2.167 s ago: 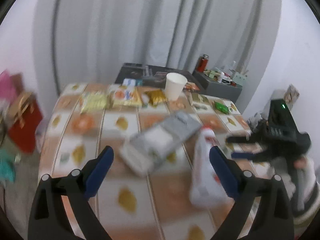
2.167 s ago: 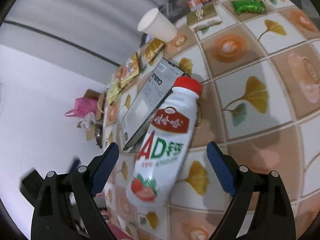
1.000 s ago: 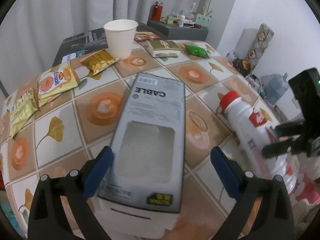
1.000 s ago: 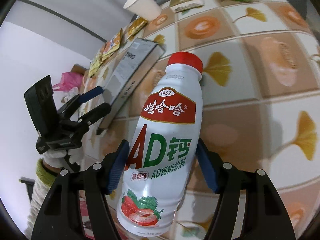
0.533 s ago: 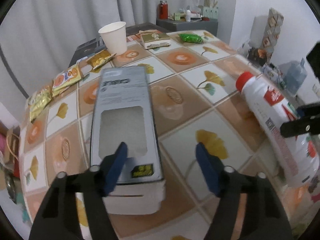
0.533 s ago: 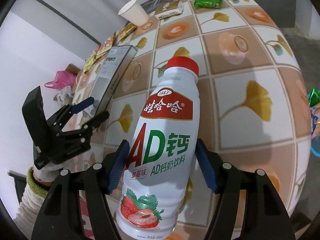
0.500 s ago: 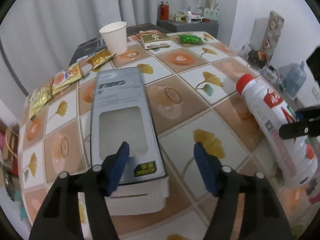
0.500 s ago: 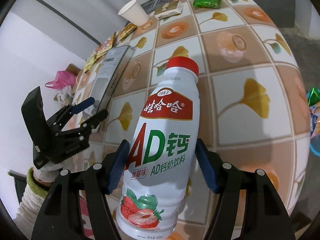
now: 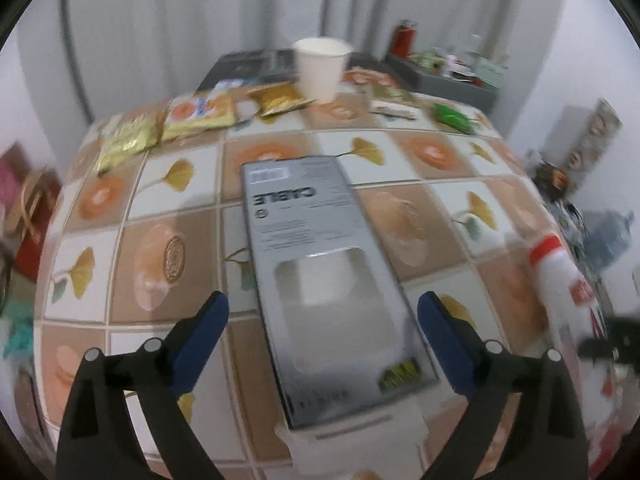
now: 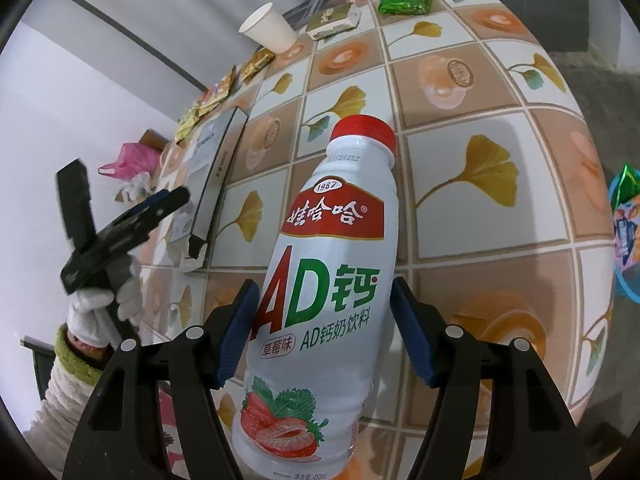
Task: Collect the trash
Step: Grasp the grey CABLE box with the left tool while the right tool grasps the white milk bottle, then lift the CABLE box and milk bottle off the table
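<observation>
A grey cable box (image 9: pixel 312 240) with a cut-out window lies flat on the tiled table (image 9: pixel 168 256), its near end over the front edge. My left gripper (image 9: pixel 322 320) straddles that near end. Its jaws are opening, and there is a gap between each blue pad and the box. In the right wrist view the left gripper (image 10: pixel 160 204) hovers by the box (image 10: pixel 216 152). My right gripper (image 10: pixel 324 320) is shut on a white drink bottle (image 10: pixel 328 280) with a red cap, held tilted above the table. The bottle (image 9: pixel 560 276) shows blurred at the right of the left wrist view.
A white paper cup (image 9: pixel 322 68), several snack packets (image 9: pixel 200 114) and a green wrapper (image 9: pixel 452 116) lie along the table's far side. A pink bag (image 10: pixel 128 160) sits on the floor to the left. A blue bin (image 10: pixel 626 240) with wrappers is at the right edge.
The left gripper's jaws narrowed around the box's end, then spread wide again, and the gripper rolled so the box lies centred. The right gripper keeps the bottle, drifted back from the table.
</observation>
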A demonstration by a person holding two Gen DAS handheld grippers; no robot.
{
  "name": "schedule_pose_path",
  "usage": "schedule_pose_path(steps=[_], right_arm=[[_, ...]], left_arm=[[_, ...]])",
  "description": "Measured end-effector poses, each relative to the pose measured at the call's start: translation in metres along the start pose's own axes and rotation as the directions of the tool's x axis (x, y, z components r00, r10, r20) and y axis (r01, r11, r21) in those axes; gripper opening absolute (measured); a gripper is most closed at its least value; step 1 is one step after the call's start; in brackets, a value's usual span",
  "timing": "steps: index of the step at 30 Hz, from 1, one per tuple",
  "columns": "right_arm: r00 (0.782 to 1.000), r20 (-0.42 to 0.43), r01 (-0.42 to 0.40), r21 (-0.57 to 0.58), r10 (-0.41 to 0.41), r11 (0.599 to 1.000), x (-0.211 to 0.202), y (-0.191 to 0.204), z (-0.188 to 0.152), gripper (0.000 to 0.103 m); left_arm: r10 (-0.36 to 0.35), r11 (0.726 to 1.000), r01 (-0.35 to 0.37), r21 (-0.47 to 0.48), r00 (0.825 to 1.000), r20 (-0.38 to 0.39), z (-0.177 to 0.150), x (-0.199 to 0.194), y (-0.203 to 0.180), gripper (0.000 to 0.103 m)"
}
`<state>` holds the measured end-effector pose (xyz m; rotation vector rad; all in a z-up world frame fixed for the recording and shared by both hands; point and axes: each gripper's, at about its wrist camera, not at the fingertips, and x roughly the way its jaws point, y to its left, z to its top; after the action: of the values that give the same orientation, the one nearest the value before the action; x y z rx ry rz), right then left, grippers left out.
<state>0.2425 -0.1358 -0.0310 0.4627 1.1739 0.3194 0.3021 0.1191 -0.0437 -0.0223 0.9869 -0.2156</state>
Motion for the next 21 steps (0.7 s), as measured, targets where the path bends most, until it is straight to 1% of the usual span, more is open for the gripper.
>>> schedule_pose_path(steps=[2,4,6,10,13,15,17,19,21], right_arm=[[1.000,0.002,-0.008,0.003,0.008,1.000,-0.003,-0.002,-0.003,0.063],[1.000,0.001,-0.018,0.006,0.018,1.000,-0.003,-0.003,-0.002,0.063],[1.000,0.001,-0.024,0.008,0.024,1.000,-0.004,-0.005,-0.002,0.063],[0.999,0.002,-0.035,0.015,0.035,0.999,-0.004,-0.007,-0.002,0.063],[0.999,0.005,-0.040,0.018,0.040,0.999,-0.005,-0.008,-0.003,0.063],[0.999,0.007,-0.046,0.019,0.046,0.999,-0.005,-0.009,-0.003,0.064],[0.999,0.007,-0.051,0.023,0.051,0.998,-0.005,-0.011,-0.003,0.064],[0.998,0.007,-0.058,0.034,0.058,0.998,-0.005,-0.013,-0.004,0.063],[0.998,0.006,-0.066,0.044,0.066,0.997,-0.006,-0.015,-0.004,0.063]], left_arm=[[-0.005,0.998,0.003,-0.063,0.999,-0.039,0.003,0.011,0.007,0.094],[-0.027,0.994,0.021,-0.109,0.998,-0.059,0.004,0.016,0.014,0.094],[-0.047,0.990,0.038,-0.136,0.997,-0.067,0.004,0.021,0.016,0.094],[-0.055,0.986,0.046,-0.159,0.997,-0.058,0.008,0.022,0.016,0.094],[-0.061,0.987,0.054,-0.149,0.997,-0.038,0.011,0.019,0.012,0.094],[-0.050,0.990,0.042,-0.136,0.997,-0.053,0.011,0.021,0.009,0.094],[-0.026,0.992,0.015,-0.124,0.996,-0.085,0.010,0.028,0.006,0.094],[0.021,0.996,-0.029,-0.085,0.996,-0.087,0.009,0.030,0.001,0.094],[0.036,0.997,-0.043,-0.068,0.994,-0.104,0.008,0.032,-0.002,0.094]])
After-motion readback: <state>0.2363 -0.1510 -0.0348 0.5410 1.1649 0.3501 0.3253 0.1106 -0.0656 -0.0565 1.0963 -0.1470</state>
